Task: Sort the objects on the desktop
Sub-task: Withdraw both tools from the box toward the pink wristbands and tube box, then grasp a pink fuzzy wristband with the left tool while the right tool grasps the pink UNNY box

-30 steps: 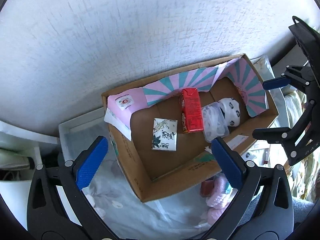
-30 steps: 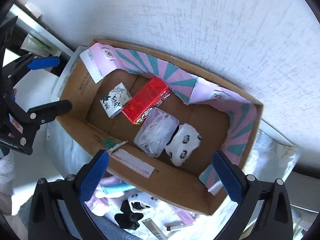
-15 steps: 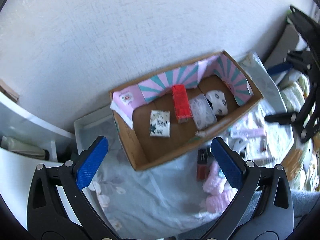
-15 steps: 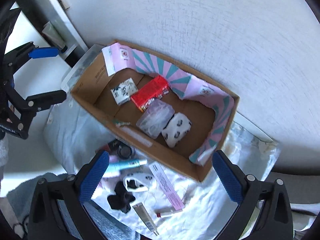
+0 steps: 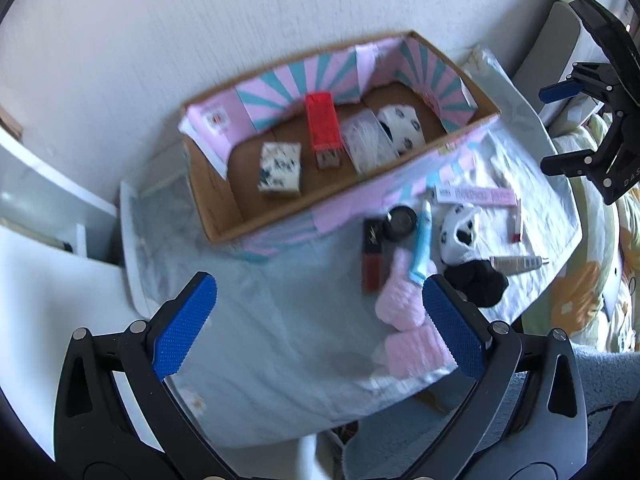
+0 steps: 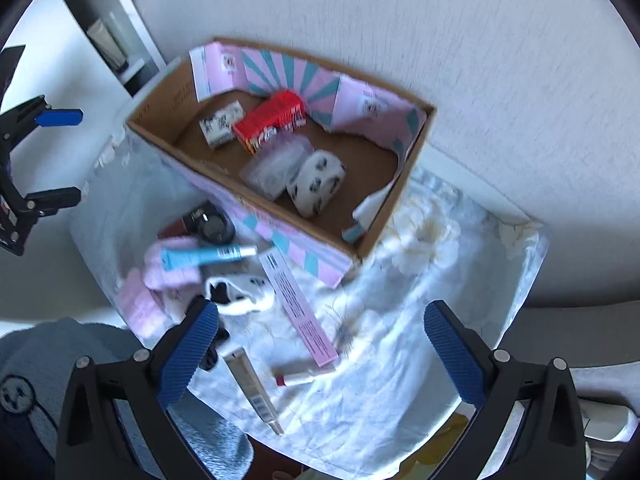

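Grippers hovering spread over a half-filled cardboard box and loose cosmetics.

Left wrist view: left gripper (image 5: 320,320) is hanging with its blue pads wide apart and gripping nothing, above the pale cloth (image 5: 280,340); the cardboard box (image 5: 212,204) is sitting against the wall, holding a floral pack (image 5: 280,167), a red carton (image 5: 323,130), a clear case (image 5: 366,140) and a spotted white roll (image 5: 401,128), while a red lip tube (image 5: 372,256), a blue tube (image 5: 422,240) and pink socks (image 5: 404,304) are lying beside it.
Right wrist view: right gripper (image 6: 320,354) is likewise gaping and carrying nothing, over a long pink box (image 6: 298,300), a beige tube (image 6: 250,384) and what is probably a lipstick (image 6: 294,378), blurred.
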The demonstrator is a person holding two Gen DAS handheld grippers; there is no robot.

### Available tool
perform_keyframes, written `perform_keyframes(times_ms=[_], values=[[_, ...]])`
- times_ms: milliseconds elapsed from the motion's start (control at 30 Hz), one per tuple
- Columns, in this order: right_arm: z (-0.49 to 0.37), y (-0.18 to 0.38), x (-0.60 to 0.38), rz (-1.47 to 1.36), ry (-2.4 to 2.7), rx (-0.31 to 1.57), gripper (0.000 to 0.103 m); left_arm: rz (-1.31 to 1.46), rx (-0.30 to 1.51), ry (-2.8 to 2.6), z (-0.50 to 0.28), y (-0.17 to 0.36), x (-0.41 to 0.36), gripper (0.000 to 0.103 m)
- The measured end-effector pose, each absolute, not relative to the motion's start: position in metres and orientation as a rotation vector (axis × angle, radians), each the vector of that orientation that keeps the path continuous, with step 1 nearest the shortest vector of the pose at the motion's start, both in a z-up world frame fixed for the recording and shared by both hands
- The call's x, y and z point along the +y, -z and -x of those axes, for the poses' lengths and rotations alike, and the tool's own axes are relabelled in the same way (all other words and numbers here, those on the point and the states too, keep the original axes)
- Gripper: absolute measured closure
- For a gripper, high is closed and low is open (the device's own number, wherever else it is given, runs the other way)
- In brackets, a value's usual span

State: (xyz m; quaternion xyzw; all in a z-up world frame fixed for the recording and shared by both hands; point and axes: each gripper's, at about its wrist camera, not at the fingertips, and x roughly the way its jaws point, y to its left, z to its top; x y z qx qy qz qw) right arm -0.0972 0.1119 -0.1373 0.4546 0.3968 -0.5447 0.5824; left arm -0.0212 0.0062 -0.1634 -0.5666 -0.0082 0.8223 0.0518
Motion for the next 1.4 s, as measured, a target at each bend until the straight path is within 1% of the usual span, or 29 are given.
perform_keyframes(times_ms=[167,367,433,567,633,733,833,900,1000,1067,1167,1233,1300,1333,1400], values=[[0.088,0.161,0.118,-1.034,1.223,0.991,0.000,1.782,-0.074,-2.479,0.006,0.186,0.023,0.000],[0.078,0.196,0.118,-0.988,1.156,1.090,0.001,1.853,-0.213,-2.444,-0.014,0.220,0.046,0.000],[0.076,0.208,0.117,-0.979,1.141,1.130,0.007,1.874,-0.243,-2.443,-0.021,0.229,0.055,0.000],[0.072,0.229,0.116,-0.968,1.081,1.179,0.017,1.898,-0.289,-2.441,-0.032,0.240,0.068,0.000],[0.070,0.236,0.115,-0.957,1.057,1.198,0.025,1.910,-0.313,-2.444,-0.035,0.246,0.073,0.000],[0.066,0.245,0.115,-0.942,1.026,1.221,0.033,1.918,-0.361,-2.450,-0.038,0.256,0.079,0.000],[0.062,0.249,0.114,-0.918,1.002,1.236,0.037,1.920,-0.388,-2.468,-0.039,0.265,0.083,0.001],[0.060,0.251,0.112,-0.908,0.989,1.243,0.043,1.916,-0.423,-2.466,-0.040,0.272,0.085,0.003],[0.057,0.253,0.109,-0.899,0.973,1.249,0.050,1.917,-0.447,-2.463,-0.041,0.279,0.088,0.009],[0.056,0.254,0.107,-0.880,0.928,1.260,0.055,1.926,-0.459,-2.458,-0.041,0.283,0.088,0.017],[0.052,0.256,0.106,-0.864,0.913,1.276,0.061,1.918,-0.510,-2.438,-0.041,0.287,0.088,0.024],[0.051,0.257,0.105,-0.859,0.904,1.284,0.068,1.896,-0.540,-2.437,-0.041,0.287,0.087,0.028],[0.051,0.258,0.105,-0.851,0.903,1.288,0.070,1.883,-0.569,-2.425,-0.042,0.288,0.087,0.033],[0.051,0.259,0.105,-0.851,0.901,1.289,0.072,1.877,-0.578,-2.424,-0.042,0.288,0.087,0.035],[0.053,0.260,0.105,-0.849,0.901,1.290,0.075,1.875,-0.576,-2.429,-0.042,0.287,0.087,0.038]])
